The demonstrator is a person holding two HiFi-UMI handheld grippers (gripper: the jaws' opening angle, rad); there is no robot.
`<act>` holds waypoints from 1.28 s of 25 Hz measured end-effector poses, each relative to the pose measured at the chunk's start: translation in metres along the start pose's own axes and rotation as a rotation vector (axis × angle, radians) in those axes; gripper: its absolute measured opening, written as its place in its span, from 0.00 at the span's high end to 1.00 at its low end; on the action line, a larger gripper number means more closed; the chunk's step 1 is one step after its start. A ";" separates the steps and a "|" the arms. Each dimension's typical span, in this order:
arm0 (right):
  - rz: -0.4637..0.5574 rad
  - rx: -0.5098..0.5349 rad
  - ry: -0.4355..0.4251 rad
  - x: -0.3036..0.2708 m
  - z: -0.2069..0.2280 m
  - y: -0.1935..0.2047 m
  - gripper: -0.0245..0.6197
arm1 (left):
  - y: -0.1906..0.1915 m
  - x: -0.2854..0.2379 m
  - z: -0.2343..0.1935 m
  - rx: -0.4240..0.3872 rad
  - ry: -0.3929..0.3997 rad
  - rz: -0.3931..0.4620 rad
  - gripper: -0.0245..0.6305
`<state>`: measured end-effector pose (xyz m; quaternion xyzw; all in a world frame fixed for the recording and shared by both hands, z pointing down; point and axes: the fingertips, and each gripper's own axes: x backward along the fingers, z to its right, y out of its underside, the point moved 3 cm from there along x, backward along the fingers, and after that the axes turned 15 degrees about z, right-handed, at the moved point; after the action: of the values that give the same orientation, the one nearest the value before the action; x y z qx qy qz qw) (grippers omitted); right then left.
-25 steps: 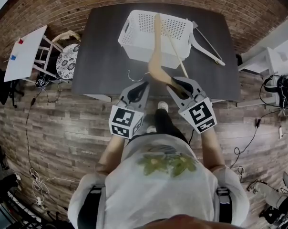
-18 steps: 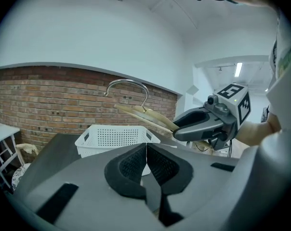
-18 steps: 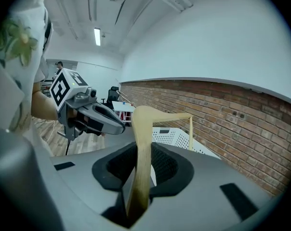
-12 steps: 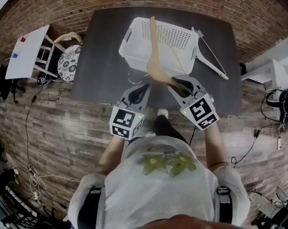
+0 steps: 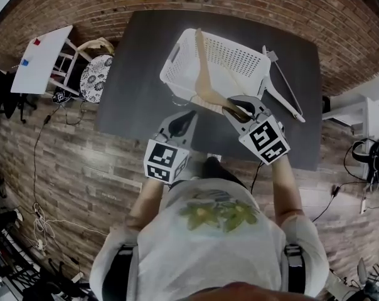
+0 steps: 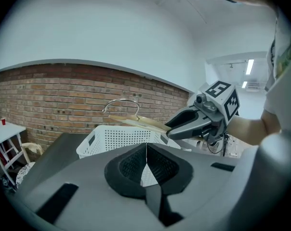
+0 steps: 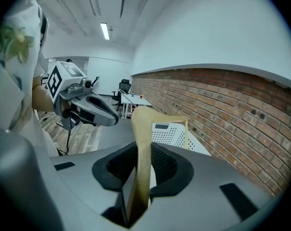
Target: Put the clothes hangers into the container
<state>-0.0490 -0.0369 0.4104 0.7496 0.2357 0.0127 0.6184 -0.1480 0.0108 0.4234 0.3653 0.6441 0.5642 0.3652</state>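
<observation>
right gripper — jaws clenching 1 wooden hanger, its far end hanging ahead over the container | left gripper — jaws pressing together, empty, container ahead | 1 white hanger lying on desk, right of right jaws

A dark grey rectangular tabletop fills the upper centre. At upper left stand a white side table and a round black-and-white patterned seat.
</observation>
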 end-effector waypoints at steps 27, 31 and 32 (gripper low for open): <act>-0.098 -0.039 -0.156 -0.051 0.055 0.042 0.79 | -0.003 -0.044 -0.033 0.014 -0.140 -0.014 0.92; -0.111 -0.044 -0.171 -0.053 0.056 0.046 0.80 | -0.003 -0.046 -0.035 0.015 -0.147 -0.015 0.92; -0.116 -0.046 -0.173 -0.054 0.057 0.048 0.80 | -0.003 -0.046 -0.035 0.016 -0.148 -0.016 0.92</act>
<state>-0.0634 -0.1150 0.4562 0.7188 0.2240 -0.0823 0.6530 -0.1574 -0.0466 0.4269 0.4039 0.6225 0.5276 0.4134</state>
